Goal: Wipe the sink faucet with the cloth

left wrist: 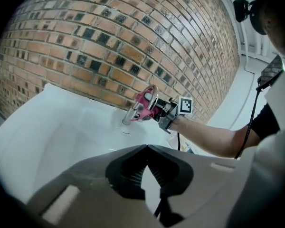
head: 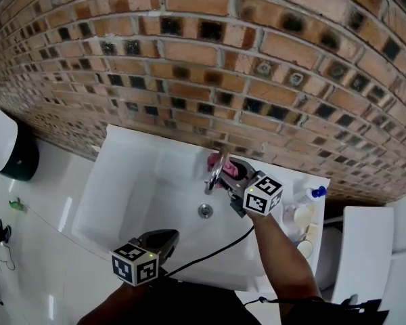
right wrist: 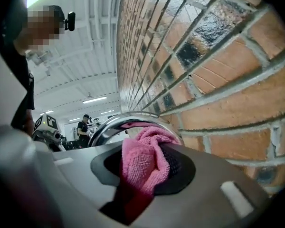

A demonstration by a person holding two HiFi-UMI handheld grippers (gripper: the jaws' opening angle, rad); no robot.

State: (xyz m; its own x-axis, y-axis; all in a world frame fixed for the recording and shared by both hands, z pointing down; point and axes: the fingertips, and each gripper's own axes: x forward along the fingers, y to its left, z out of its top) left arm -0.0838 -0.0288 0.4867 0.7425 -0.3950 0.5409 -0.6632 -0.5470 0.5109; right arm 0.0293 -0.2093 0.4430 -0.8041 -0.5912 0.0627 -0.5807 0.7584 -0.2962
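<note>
The fuzzy pink cloth [right wrist: 142, 160] was bright against the curved metal faucet [head: 216, 170], which was shiny silver. The rectangular ceramic sink [head: 132, 181] was white, and the brick wall [head: 189, 46] was orange-brown with black blotches.

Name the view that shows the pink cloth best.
The right gripper view: the pink cloth fills the middle, clamped in the right gripper at the chrome faucet. The head view and the left gripper view show only a small pink patch by the faucet.
</note>
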